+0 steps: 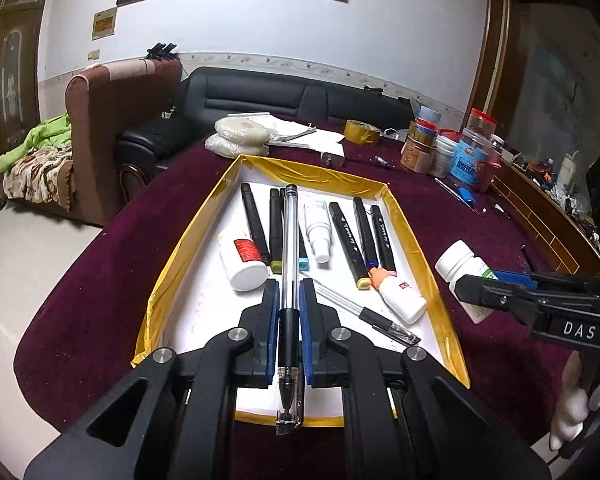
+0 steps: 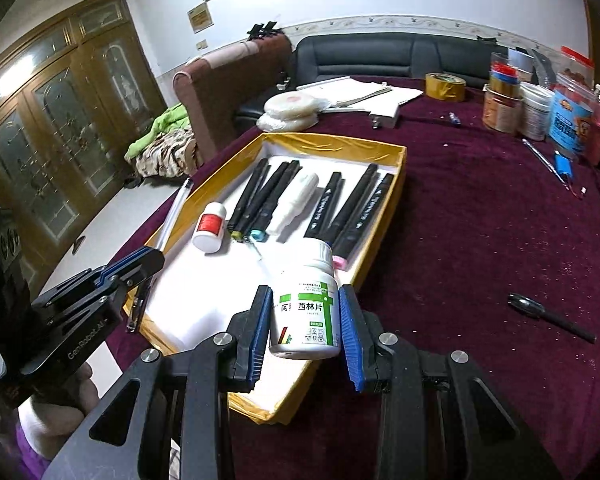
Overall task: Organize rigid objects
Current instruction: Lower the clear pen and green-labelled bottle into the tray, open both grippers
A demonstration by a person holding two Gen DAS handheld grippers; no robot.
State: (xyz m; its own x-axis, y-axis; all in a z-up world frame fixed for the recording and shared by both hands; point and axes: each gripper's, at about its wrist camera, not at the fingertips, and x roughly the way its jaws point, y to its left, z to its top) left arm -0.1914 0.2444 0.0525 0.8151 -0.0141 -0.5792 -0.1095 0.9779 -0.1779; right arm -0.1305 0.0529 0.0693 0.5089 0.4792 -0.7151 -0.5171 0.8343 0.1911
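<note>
A gold-rimmed tray with a white floor lies on the dark red cloth. It holds several black markers, a red-labelled white bottle, a white spray bottle and a clear pen. My left gripper is shut on another clear pen with a black grip, held lengthwise over the tray's near half. My right gripper is shut on a white pill bottle with a green label, above the tray's near right rim. The left gripper also shows from the right wrist view.
A black pen lies on the cloth to the right of the tray. Jars and tubs crowd the far right corner, with a tape roll and papers behind the tray. The table edge curves close on the left.
</note>
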